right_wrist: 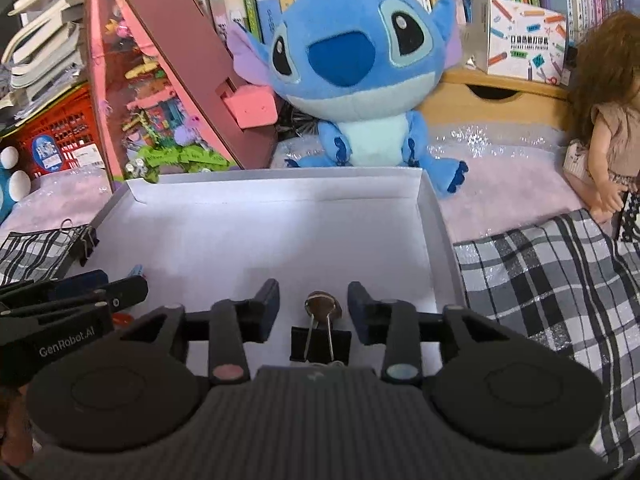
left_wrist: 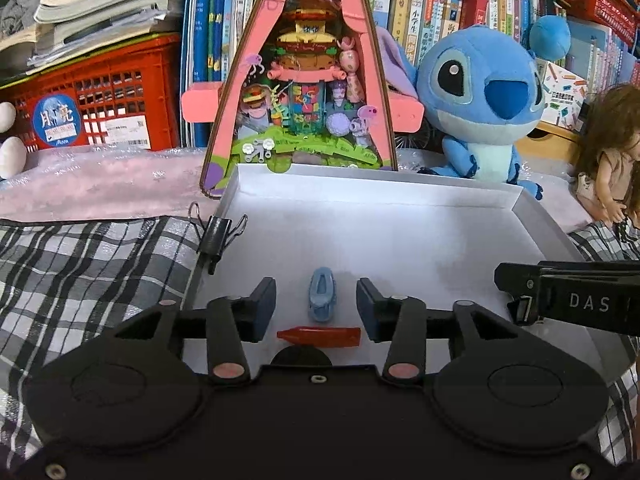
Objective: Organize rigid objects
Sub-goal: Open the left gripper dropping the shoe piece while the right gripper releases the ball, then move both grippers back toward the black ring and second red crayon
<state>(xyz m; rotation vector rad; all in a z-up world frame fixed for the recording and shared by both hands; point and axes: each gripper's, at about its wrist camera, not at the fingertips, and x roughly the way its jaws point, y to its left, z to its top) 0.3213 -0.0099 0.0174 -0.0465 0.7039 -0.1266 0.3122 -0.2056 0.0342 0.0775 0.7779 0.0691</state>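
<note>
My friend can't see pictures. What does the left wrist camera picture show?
The left gripper is open over a white tray, with a small blue toy shoe lying between its fingers and a tiny red bottle just nearer the camera. Behind the tray stand a pink triangle playhouse and a blue plush toy.

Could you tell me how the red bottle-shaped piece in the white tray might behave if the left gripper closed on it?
The red piece looks like hard, glossy plastic, so probably stiff, light and somewhat slippery. It lies on its side on the tray, and its rounded body may roll if nudged.
</note>
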